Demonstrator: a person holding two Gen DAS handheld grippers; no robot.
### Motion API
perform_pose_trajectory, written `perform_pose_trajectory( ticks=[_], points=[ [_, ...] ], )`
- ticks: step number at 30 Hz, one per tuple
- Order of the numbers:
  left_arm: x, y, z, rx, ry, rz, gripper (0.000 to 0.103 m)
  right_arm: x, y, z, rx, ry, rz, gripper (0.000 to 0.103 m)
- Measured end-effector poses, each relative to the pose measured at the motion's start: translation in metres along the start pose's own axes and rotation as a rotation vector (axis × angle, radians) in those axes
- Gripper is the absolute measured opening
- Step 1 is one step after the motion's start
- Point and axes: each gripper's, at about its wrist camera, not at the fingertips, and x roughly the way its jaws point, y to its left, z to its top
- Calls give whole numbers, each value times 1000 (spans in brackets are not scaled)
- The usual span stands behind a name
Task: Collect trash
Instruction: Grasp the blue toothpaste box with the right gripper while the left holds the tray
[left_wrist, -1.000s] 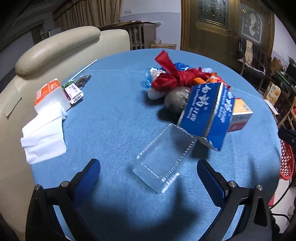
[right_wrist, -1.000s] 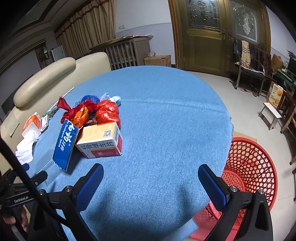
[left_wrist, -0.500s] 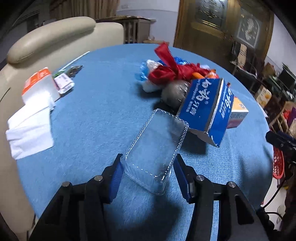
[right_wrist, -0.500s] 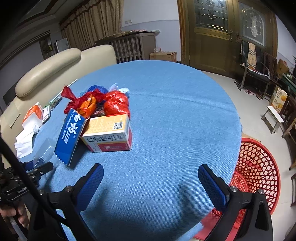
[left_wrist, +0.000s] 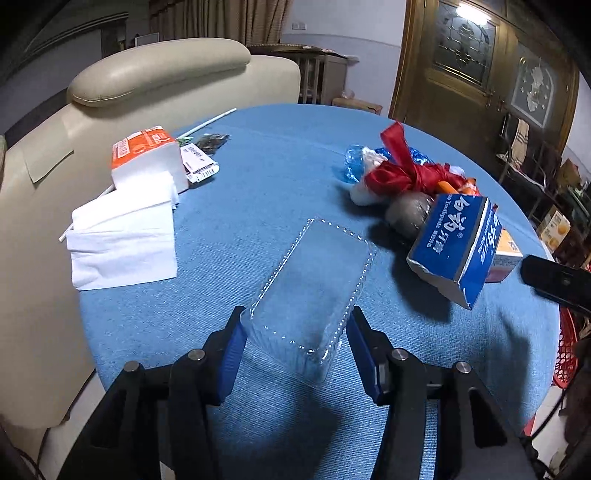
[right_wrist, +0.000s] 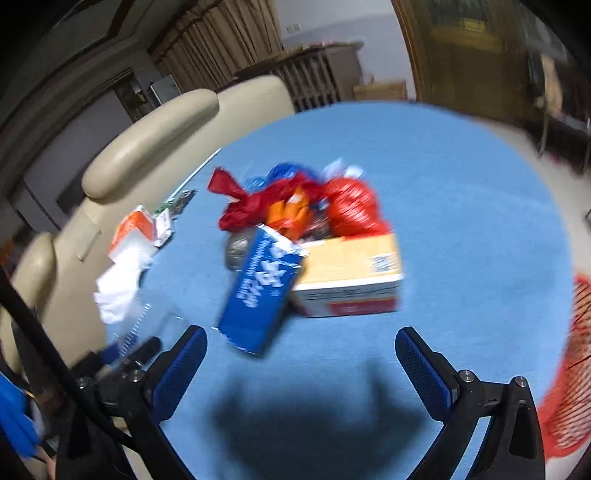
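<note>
Clear plastic clamshell tray (left_wrist: 314, 291) is sitting empty on the blue desk (left_wrist: 280, 177), near the desk's front edge. Left tongs (left_wrist: 295, 332) are narrowed onto it, blue pads pressing its two long sides at the near end; tray is gripped.

Just past the tray, toward the desk's middle: one blue toothpaste carton (left_wrist: 456, 245), open-ended, tipped up and leaning against one yellow-and-red box (right_wrist: 351, 273). Cannot tell whether either is holding anything. Behind them one heap of bags: one red bag with a knotted top (left_wrist: 404, 173), one fuller red bag (right_wrist: 351, 206), one orange wrapper (right_wrist: 291, 212), bits of blue plastic (left_wrist: 351, 162), one grey foil ball (left_wrist: 410, 214).

At the desk's left edge, by the beige sofa (left_wrist: 155, 74): one orange-and-white tissue pack (left_wrist: 147, 158) with white tissues (left_wrist: 122, 236) spilling out of it, one barcode label (left_wrist: 201, 166), one dark wrapper (left_wrist: 212, 140), one thin white stick (left_wrist: 207, 122).

Right tongs (right_wrist: 301, 350) are standing wide open, nothing between the pads, hovering over bare desk in front of the two cartons; that view is blurring.

One red mesh basket (right_wrist: 569, 373) is sitting off the desk's right edge; contents not readable.
</note>
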Motion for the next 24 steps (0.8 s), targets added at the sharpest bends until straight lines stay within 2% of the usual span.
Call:
perform_pose_trajectory(
  ticks=[3,6,10,12,13,14,15,24],
  points=[
    [-2,1,-2,-8,0,3,56,20,4,0,69,52,85,103],
    [0,3,-1,-13,3,5,56,41,8,1,140,78,123,102],
    [2,2,-1,-15,8,7,57,55,10,2,209,85,164,93],
    [3,-1,-1,-12,15,4,57,67,9,4,239,102,182,83],
    [3,-2,-1,-9,15,5,57,74,8,5,254,114,184,72],
    [3,-4,-1,-5,15,5,57,79,8,5,260,123,184,51],
    [2,-5,-1,-2,15,4,57,83,8,5,265,135,198,42],
    [-8,-20,3,26,-5,28,57,45,7,-4,189,64,235,40]
  ],
)
